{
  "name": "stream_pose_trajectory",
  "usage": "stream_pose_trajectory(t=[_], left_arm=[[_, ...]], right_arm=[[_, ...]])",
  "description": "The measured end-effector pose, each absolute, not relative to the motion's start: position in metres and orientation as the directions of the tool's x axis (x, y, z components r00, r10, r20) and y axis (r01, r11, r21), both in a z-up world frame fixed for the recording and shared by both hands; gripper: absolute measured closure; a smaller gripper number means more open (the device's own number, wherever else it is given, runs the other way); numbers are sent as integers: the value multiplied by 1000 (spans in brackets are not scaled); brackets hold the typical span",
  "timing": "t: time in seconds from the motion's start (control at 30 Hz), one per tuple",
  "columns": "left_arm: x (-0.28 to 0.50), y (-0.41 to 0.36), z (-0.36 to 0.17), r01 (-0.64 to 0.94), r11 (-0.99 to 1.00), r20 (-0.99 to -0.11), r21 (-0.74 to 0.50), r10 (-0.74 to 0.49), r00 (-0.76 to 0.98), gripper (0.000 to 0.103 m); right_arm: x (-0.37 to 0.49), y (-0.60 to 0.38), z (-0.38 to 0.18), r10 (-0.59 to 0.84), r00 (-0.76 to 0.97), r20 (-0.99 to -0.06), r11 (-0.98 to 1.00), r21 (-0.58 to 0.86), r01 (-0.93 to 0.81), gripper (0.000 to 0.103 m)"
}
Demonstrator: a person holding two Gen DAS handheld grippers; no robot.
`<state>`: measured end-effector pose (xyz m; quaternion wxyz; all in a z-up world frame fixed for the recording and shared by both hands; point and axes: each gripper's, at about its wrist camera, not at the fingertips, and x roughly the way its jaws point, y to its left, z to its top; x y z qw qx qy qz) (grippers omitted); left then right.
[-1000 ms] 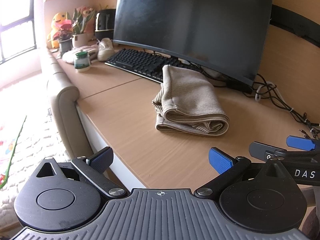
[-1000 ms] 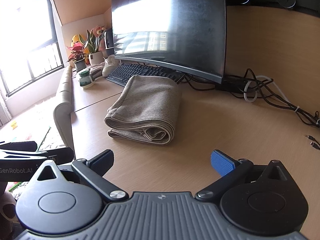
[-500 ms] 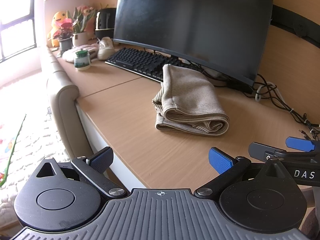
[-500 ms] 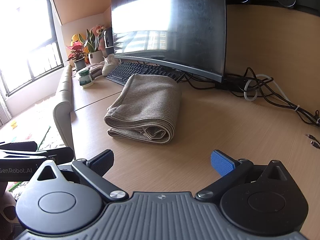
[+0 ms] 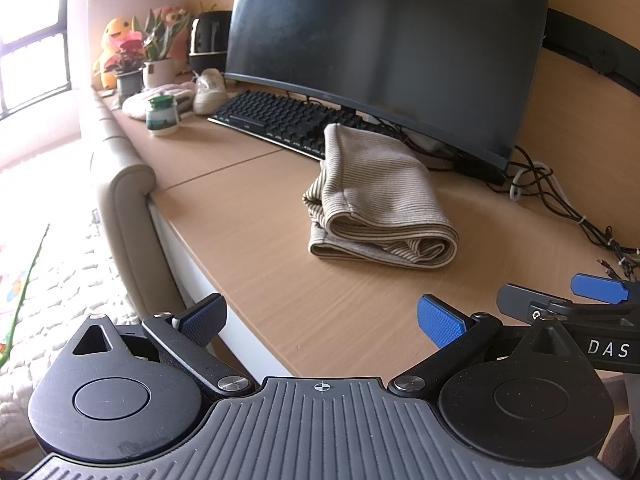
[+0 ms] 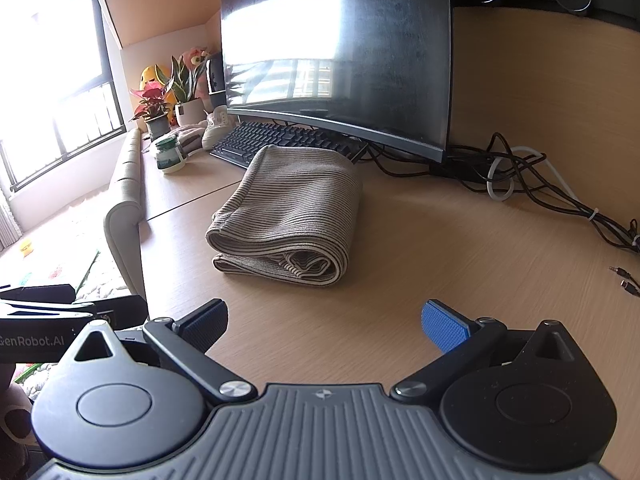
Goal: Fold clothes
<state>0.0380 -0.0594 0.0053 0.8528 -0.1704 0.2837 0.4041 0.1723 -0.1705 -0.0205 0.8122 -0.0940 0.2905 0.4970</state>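
One folded striped garment (image 5: 380, 196) lies mid-desk (image 5: 248, 208), long axis running 12 to 6, rolled open end facing 6, far end touching the keyboard (image 5: 276, 118). Two grippers, both w/ jaws spread, empty: left gripper (image 5: 320, 316), right gripper (image 6: 324, 320), each well short of the garment. Monitor (image 6: 340, 60) top cut off.

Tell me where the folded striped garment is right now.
The folded striped garment lies on the wooden desk, centre in both wrist views, just in front of the black keyboard and the monitor, beyond both open claws.
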Motion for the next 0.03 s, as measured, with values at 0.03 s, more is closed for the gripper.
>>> stream_pose_trajectory(t=[0.03], left_arm=[[38, -60, 5, -785, 616, -620, -62, 593, 515, 0]], right_arm=[[172, -171, -20, 753, 337, -566, 488, 136, -862, 0]])
